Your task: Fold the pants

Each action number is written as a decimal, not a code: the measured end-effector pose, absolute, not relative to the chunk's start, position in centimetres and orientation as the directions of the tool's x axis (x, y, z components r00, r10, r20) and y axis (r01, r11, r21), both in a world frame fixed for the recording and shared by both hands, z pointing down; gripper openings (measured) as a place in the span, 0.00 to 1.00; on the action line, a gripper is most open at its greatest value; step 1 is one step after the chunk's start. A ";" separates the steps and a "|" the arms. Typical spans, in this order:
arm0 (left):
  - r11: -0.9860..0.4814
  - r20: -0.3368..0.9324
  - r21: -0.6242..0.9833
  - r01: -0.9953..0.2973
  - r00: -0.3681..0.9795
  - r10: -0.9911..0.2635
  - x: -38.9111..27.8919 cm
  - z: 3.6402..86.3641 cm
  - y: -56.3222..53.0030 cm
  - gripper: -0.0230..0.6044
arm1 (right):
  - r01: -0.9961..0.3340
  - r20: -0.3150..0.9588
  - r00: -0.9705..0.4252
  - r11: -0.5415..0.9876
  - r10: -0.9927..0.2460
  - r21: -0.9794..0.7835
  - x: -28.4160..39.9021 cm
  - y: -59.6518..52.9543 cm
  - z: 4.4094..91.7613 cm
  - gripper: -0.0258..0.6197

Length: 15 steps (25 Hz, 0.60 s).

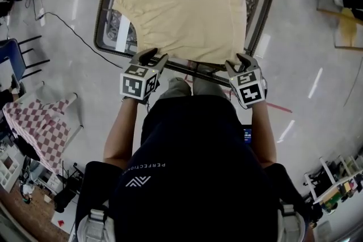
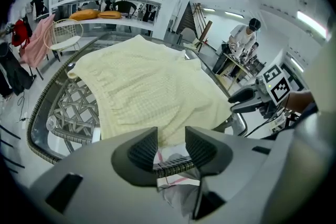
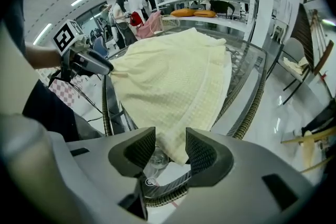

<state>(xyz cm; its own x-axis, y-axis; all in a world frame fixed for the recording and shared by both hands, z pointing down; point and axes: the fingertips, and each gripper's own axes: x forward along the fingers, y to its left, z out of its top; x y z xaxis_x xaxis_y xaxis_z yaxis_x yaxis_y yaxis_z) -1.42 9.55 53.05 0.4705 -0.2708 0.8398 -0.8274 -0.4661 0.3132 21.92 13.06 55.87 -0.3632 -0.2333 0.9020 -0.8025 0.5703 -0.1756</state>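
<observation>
The left hand-held gripper (image 1: pixel 153 55) hovers with its jaws apart. The near edge of the pale yellow, waffle-textured pants (image 1: pixel 181 3) lies just ahead of them, over the woven rim of the glass-topped table (image 1: pixel 104 8). From there the cloth spreads away flat.

The right hand-held gripper (image 1: pixel 238 60) is also spread, with the pants' near corner hanging between its jaws, ungripped.

Likely risks:
- The left jaws could close short and miss the cloth or nip the rim.
- Either gripper could catch one layer only, skewing the fold.

Count: one pair of pants, one table, two grippers.

Pants (image 1: pixel 182 5) on table (image 1: pixel 266 14)
</observation>
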 end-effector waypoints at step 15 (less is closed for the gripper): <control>-0.473 0.853 0.357 -0.806 0.488 -0.187 -0.4 54.8 9.9 0.44 | -0.731 0.937 -0.308 0.672 -0.166 -0.121 22.6 13.5 57.1 0.30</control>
